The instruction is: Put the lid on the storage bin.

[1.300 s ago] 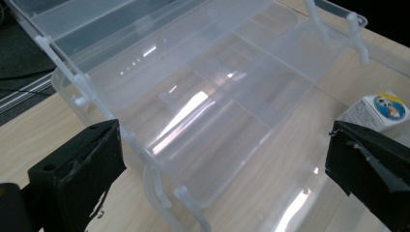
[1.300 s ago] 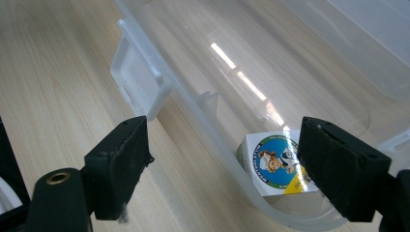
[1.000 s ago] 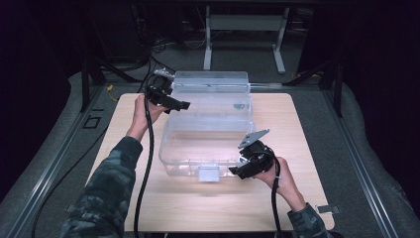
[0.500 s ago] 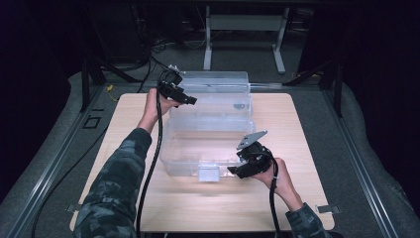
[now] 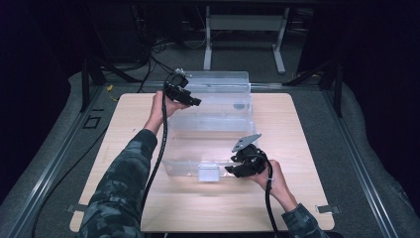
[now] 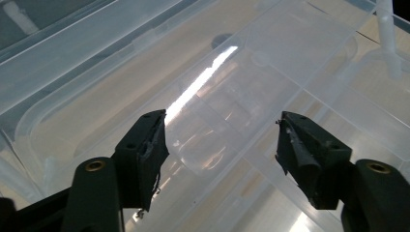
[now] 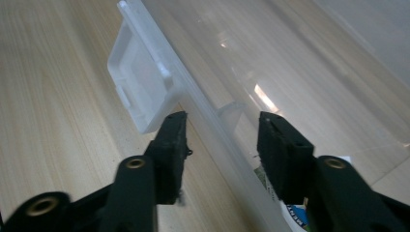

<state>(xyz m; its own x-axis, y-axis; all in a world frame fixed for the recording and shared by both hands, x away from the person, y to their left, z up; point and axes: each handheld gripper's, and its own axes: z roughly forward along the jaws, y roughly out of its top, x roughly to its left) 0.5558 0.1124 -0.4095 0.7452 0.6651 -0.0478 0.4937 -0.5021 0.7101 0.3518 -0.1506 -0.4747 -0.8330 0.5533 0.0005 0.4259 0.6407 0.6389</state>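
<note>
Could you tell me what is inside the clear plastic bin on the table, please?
The clear bin looks empty: through its walls and floor only the wooden table shows. In the right gripper view a printed label sits at its near wall; glare hides whether it is inside or outside.

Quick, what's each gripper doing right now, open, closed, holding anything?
Left gripper: open, holding nothing, above the clear bin.
Right gripper: open, jaws straddling the bin's near rim, not clamped.

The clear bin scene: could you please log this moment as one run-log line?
scene: clear plastic bin on wooden table | left gripper: open, over bin's far side | right gripper: open, straddling near rim beside latch | nothing gripped
</note>
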